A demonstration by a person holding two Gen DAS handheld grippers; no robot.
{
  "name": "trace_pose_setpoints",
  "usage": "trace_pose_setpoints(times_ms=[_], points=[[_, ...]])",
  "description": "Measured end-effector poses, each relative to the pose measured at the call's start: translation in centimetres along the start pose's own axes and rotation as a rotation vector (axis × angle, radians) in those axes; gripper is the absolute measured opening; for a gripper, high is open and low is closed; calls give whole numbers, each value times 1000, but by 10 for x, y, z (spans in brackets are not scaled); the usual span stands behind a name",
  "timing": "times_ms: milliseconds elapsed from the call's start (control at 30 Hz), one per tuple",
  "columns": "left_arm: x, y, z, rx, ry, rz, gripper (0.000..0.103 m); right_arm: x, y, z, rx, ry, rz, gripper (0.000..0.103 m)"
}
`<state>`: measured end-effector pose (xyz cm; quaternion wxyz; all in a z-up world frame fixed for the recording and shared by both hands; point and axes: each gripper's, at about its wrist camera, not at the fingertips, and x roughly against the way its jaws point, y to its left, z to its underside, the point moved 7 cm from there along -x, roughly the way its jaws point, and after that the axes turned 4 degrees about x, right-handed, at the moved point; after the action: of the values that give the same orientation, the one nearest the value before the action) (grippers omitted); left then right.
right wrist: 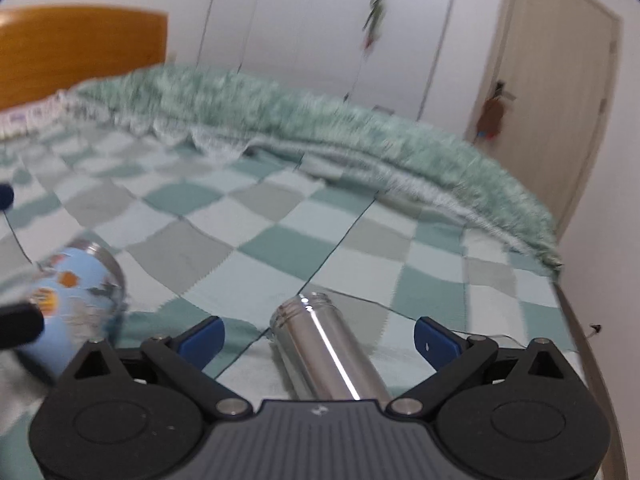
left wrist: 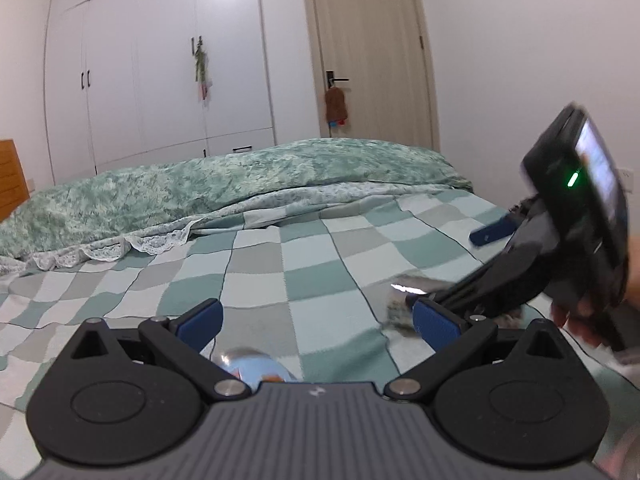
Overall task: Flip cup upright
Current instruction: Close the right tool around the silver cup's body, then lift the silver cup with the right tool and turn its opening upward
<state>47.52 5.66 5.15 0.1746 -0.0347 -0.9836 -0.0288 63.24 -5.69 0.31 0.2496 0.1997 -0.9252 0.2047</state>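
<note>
A steel cup (right wrist: 324, 354) lies on its side on the checked bedspread, its threaded open mouth pointing away. It sits between the wide-open jaws of my right gripper (right wrist: 318, 338), untouched by them. In the left wrist view that cup (left wrist: 404, 300) shows blurred under the right gripper (left wrist: 448, 272). A light blue patterned cup (right wrist: 76, 304) lies at the left; in the left wrist view its shiny top (left wrist: 252, 364) sits low between the open jaws of my left gripper (left wrist: 318, 320).
The checked bedspread (left wrist: 304, 248) covers the bed. A rumpled green quilt (left wrist: 240, 176) lies along the far side. A wooden headboard (right wrist: 80, 48), white wardrobes (left wrist: 160, 60) and a door (left wrist: 368, 48) stand behind. The bed's edge (right wrist: 576, 320) runs at the right.
</note>
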Motion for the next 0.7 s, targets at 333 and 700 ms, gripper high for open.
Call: trace_pose_setpoints(times_ms=[333,700], points=[[-39,14,4,10,57,38,103,-79,-6,32,41,227,-12,87],[-40,-5,23,-62,143,115,103,-61,-1,26,49,235,-57,67]])
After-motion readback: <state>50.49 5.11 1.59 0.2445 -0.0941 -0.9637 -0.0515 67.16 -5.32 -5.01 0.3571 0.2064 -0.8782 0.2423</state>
